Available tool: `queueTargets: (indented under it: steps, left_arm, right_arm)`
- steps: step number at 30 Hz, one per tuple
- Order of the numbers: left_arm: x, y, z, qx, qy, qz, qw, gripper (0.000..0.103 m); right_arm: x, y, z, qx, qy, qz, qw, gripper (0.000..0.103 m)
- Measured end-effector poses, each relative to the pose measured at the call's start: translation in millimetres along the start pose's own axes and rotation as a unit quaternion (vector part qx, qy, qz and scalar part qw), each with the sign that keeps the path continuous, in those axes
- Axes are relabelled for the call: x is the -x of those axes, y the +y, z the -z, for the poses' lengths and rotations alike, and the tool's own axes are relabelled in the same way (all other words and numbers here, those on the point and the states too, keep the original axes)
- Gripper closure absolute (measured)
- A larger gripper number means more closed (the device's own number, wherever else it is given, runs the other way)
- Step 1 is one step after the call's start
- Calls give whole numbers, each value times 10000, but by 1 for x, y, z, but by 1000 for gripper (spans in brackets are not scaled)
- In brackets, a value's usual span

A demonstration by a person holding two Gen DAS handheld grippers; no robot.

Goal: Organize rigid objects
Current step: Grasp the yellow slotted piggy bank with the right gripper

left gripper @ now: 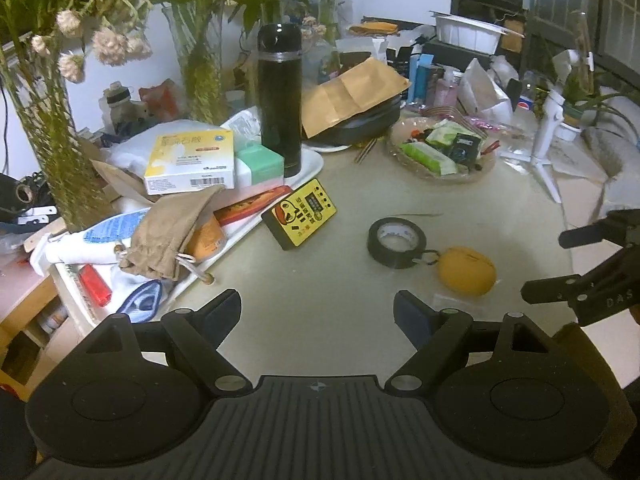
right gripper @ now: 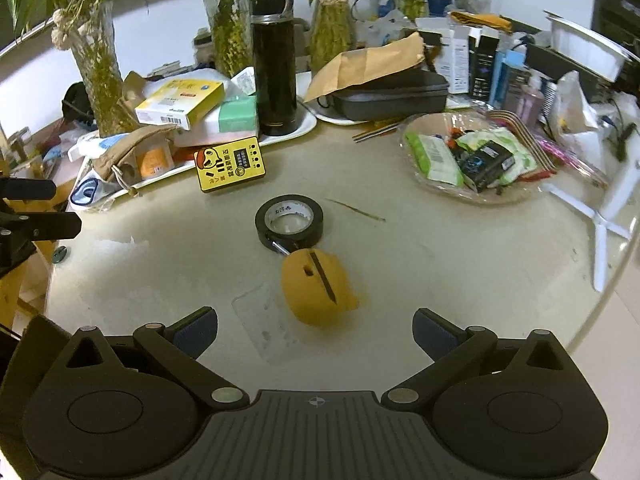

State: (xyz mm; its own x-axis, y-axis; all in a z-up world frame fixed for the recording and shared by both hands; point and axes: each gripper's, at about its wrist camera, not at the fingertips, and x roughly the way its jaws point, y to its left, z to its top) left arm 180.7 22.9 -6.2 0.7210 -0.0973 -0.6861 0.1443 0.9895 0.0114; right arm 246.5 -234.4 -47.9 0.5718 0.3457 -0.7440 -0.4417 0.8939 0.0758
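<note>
A black tape roll (left gripper: pixel 396 242) (right gripper: pixel 289 222) lies flat mid-table. An orange pouch (left gripper: pixel 466 270) (right gripper: pixel 316 288) with a metal clip touches its near side. A yellow duck-print box (left gripper: pixel 299 219) (right gripper: pixel 230 164) leans at the edge of a white tray (left gripper: pixel 316 160) that bears a black flask (left gripper: pixel 279 100) (right gripper: pixel 274 64) and boxes. My left gripper (left gripper: pixel 318 310) is open over bare table, short of the tape. My right gripper (right gripper: pixel 314 326) is open, with the pouch just ahead of its fingertips and untouched. Each gripper shows at the other view's edge: the right gripper (left gripper: pixel 546 266), the left gripper (right gripper: pixel 60 207).
A glass bowl (left gripper: pixel 476 172) (right gripper: pixel 412 124) of packets sits at the right, with a white tripod (left gripper: pixel 544 152) (right gripper: pixel 600 220) beyond it. Tall vases (left gripper: pixel 60 152) stand at the left, and a dark case (right gripper: pixel 392 96) lies under a brown envelope. A clear card (right gripper: pixel 264 320) lies beside the pouch.
</note>
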Motion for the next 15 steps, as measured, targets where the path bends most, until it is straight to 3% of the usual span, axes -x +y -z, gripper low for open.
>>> queueTargets:
  steps: [7,10,15]
  left_arm:
    - [-8,-4,3,-291,-50,-125,9995,19]
    - [-11,-2,5,-336,-33,-159,9993,19]
    - [-18,-1,10,-417,57,-214,9989,19]
  right_arm:
    - [-22,-10,-10,2,84,-192,9998,1]
    - [-34,-13,-12,56,152,-234,9996,7]
    - [-53,-18,-19,88,244,-401,9989,9]
